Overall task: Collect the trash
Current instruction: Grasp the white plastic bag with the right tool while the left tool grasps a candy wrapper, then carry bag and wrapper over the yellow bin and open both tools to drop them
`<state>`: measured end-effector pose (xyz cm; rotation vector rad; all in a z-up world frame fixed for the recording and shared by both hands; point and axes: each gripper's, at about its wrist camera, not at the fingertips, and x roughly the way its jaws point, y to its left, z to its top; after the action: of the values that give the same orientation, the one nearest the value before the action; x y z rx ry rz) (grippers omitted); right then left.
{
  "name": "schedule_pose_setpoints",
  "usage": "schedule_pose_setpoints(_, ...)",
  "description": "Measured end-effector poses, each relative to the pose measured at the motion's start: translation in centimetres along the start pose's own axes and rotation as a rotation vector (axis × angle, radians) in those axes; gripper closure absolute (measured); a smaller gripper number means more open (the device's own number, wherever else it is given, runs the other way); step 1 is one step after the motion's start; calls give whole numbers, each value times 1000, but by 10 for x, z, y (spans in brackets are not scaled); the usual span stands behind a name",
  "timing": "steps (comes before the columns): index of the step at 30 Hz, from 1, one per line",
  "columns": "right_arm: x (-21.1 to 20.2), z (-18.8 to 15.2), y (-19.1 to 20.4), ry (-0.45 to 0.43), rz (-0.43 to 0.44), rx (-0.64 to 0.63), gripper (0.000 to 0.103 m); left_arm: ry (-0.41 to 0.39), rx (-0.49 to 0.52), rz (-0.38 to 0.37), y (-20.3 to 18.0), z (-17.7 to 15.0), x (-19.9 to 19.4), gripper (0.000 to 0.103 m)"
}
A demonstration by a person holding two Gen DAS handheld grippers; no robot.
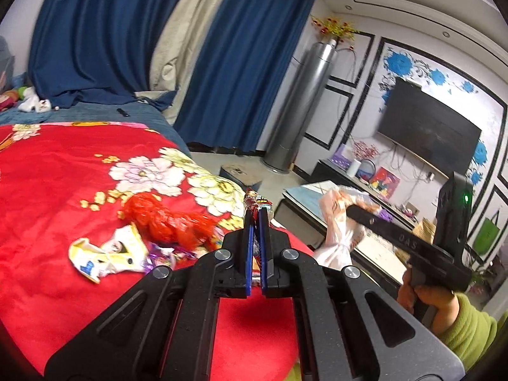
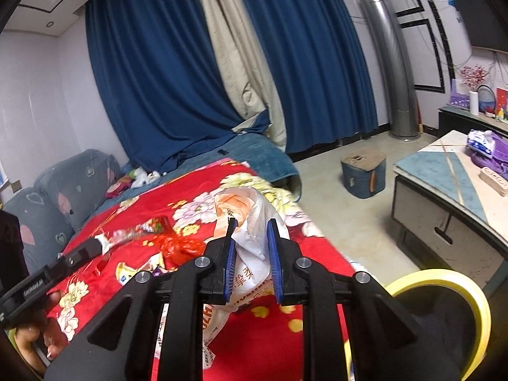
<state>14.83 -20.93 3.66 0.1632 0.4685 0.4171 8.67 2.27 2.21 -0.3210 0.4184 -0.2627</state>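
Note:
My left gripper [image 1: 256, 214] is shut on a red snack wrapper [image 1: 255, 201] and holds it above the red floral blanket [image 1: 63, 174]. The wrapper also shows in the right wrist view [image 2: 139, 230]. My right gripper [image 2: 251, 225] is shut on a white and orange plastic bag [image 2: 244, 209], which hangs to the right of the bed in the left wrist view [image 1: 336, 231]. On the blanket lie a crumpled red plastic bag [image 1: 168, 219], a white and yellow wrapper [image 1: 104, 254] and a purple wrapper [image 1: 162, 255].
Blue curtains [image 1: 95, 38] hang behind the bed. A low table [image 2: 451, 184] stands to the right, with a blue box [image 2: 363, 171] on the floor beyond it. A yellow-rimmed bin [image 2: 444, 311] sits at the lower right. Grey pillows [image 2: 63, 197] lie at the left.

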Motion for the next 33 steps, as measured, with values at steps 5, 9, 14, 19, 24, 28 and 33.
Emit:
schedule_pose_setpoints(5,-15,2,-18,-35,-56,6,85,26,38,-38,-18,-11,7,102)
schedule_pose_setpoints(9,-25,4,-34,-55,-93,19,85,48,62,-64,-29,-19,13,102)
schedule_pose_setpoints(14,-37,3,-56,-75,-142,34,85,73,90,-92,-41,-27,22,102)
schedule_pose_setpoints(19,-50,0,-79,-92,-201,48,85,97,115,-114,-54,-36,30,102)
schedule_pose_setpoints(24,-64,-8,-105,-103,-274,65,85,124,142,-144,-70,-46,38,102)
schedule_pose_setpoints(28,-75,-15,-126,-109,-327,91,85,144,163,-165,-81,-53,45,102)
schedule_pose_setpoints(33,-81,-23,-144,-109,-377,108,85,169,191,-189,-95,-64,52,102)
